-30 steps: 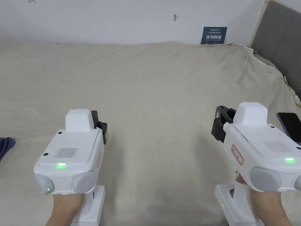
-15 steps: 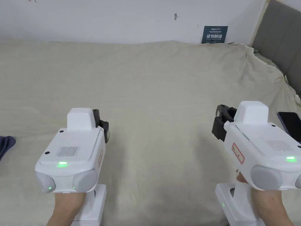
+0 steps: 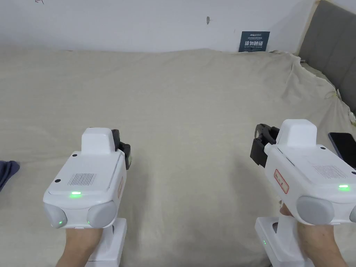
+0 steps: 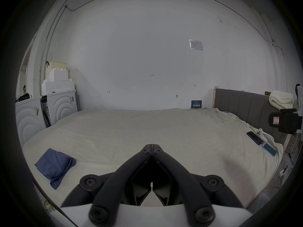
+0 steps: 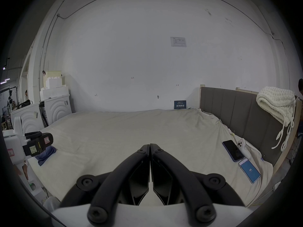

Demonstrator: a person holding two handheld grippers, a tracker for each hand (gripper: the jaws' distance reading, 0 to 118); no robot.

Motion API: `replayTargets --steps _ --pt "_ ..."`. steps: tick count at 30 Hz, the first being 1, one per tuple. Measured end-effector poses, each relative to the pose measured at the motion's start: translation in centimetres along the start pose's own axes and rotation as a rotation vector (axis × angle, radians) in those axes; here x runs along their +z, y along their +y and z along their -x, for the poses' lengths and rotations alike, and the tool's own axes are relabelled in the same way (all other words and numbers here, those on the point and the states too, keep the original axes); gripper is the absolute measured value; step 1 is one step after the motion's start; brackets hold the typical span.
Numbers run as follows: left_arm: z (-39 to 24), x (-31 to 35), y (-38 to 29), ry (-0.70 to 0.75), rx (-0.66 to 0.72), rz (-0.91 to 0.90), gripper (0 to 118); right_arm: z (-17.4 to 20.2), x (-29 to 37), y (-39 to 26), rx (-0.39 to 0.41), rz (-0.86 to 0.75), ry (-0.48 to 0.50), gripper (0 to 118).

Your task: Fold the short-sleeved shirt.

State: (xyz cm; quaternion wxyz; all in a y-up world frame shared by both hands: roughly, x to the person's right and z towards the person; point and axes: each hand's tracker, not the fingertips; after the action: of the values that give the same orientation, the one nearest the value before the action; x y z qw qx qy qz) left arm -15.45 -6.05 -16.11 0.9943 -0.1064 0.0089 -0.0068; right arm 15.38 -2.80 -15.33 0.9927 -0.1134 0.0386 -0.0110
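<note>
While I stand at the near edge of the bed (image 3: 194,114), I hold one gripper in each hand above its beige sheet. My left gripper (image 4: 152,146) is clenched: in the left gripper view its two black jaws meet at the tips and nothing is between them. My right gripper (image 5: 149,146) is clenched in the same way, jaws pressed together and empty, as the right gripper view shows. In the head view both white bodies have a green light on top, and my left hand (image 3: 78,243) and right hand (image 3: 314,240) grip the handles from below.

The shirt (image 4: 55,165) is a dark blue folded bundle. It lies on the sheet at the left side of the bed, near the near edge and well apart from both grippers; in the head view I see just a corner of it (image 3: 7,171) at the left border.

On the right side of the bed, near the grey headboard (image 5: 237,114), lie a dark phone (image 5: 232,150), a second phone (image 5: 249,170) with a lit blue screen, and a small white device (image 5: 243,146) just beside the dark one. A white knitted blanket (image 5: 277,102) hangs over the top of the headboard.

Beyond the far edge of the bed, a small blue sign (image 3: 253,41) leans on the white wall. At the far left corner of the bed stand two white machines (image 4: 49,111) with foam blocks (image 4: 57,81) on top.
</note>
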Motion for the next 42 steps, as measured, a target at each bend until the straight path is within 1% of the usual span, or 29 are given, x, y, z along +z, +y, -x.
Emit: replayTargets --steps 12,15,16,17,18,19,20,21,22,23,24,27,28,30,32,35,39,42 --pt "-0.2 0.1 0.0 -0.001 0.003 0.000 0 0.1 0.0 0.2 0.006 0.004 0.006 0" --pt "-0.2 0.1 0.0 -0.005 0.030 0.007 1 0.5 0.0 0.5 0.019 0.045 0.008 0" --pt "-0.2 0.2 0.0 -0.004 0.035 0.016 14 0.7 0.0 0.7 0.028 0.071 0.010 8" --pt "-0.2 0.3 -0.1 -0.008 0.047 0.027 31 0.8 0.1 0.8 0.024 0.083 0.008 27" --pt "-0.2 0.3 -0.1 -0.013 0.064 0.048 56 0.8 0.1 0.8 0.007 0.114 0.036 55" --pt "-0.2 0.3 -0.1 -0.020 0.083 0.079 92 0.8 0.0 0.9 -0.010 0.155 0.057 97" --pt "-0.3 0.3 -0.1 -0.021 0.099 0.104 114 0.9 -0.1 0.9 -0.033 0.181 0.064 115" --pt "-0.3 0.3 -0.1 -0.025 0.109 0.112 118 1.0 0.0 0.8 -0.045 0.192 0.068 117" --pt "-0.4 1.1 -0.1 -0.091 0.134 0.072 118 1.1 0.4 0.6 -0.049 0.178 0.090 117" --pt "-0.2 1.3 -0.4 -0.048 0.118 0.116 118 1.3 0.3 0.4 -0.043 0.221 0.089 117" --pt "-0.4 1.3 -0.6 -0.042 0.127 0.163 118 1.5 0.1 0.2 -0.044 0.270 0.095 117" --pt "-0.9 1.4 -1.8 -0.030 0.143 0.279 118 1.7 -1.1 -0.8 -0.131 0.459 0.119 117" --pt "-1.3 1.4 -2.4 -0.028 0.144 0.309 118 1.8 -1.5 -1.3 -0.198 0.519 0.116 117" --pt "-1.5 1.6 -3.6 -0.035 0.146 0.343 118 1.8 -2.1 -2.1 -0.276 0.622 0.096 117" --pt "-1.6 1.8 -4.8 -0.042 0.156 0.377 118 2.3 -2.2 -3.0 -0.321 0.665 0.042 117" --pt "-1.4 1.7 -6.1 -0.047 0.154 0.420 118 2.9 -2.8 -3.5 -0.267 0.726 -0.026 117" --pt "-1.1 1.6 -7.2 -0.028 0.167 0.429 118 4.2 -3.6 -4.1 -0.108 0.702 -0.125 117" --pt "-0.7 0.6 -7.7 -0.027 0.191 0.419 118 4.9 -4.8 -4.6 -0.034 0.710 -0.156 117"
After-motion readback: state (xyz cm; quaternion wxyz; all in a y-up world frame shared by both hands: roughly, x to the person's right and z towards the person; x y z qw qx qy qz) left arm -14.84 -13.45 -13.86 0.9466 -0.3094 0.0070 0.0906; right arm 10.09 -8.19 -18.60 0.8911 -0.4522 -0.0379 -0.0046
